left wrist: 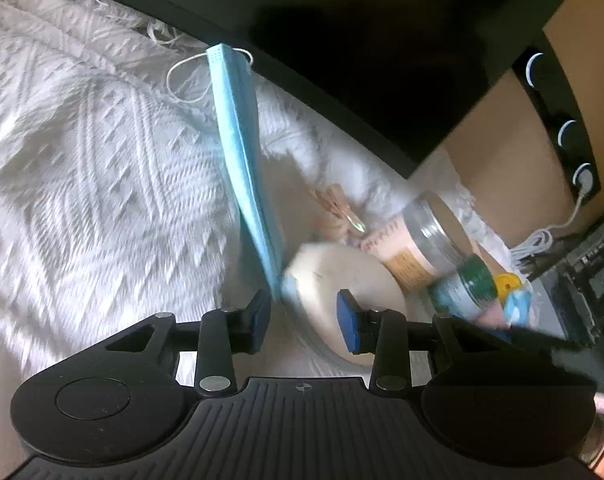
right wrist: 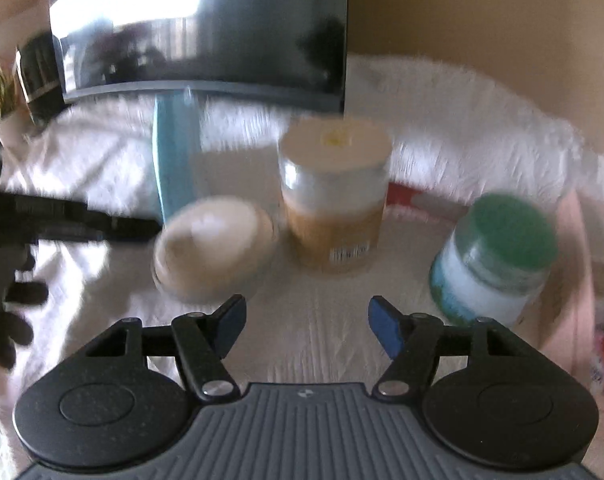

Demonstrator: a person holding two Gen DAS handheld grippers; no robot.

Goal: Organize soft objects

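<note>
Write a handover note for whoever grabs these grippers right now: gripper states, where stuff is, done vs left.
Left gripper: open, nothing held, the blue face mask lying just ahead of it.
Right gripper: open, empty.
On the white blanket: the mask, a cream round pad, a white-lid jar and a green-lid jar, both upright.
Done: nothing visibly sorted.
Left: pick up the mask and pad, likely mask first.

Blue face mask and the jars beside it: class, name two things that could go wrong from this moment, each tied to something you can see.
1. The left gripper is open and the blue face mask only touches one pad, so closing now may miss it.
2. The right gripper stands open near the cream-lidded jar and the green-lidded jar; a careless sweep could tip them.
</note>
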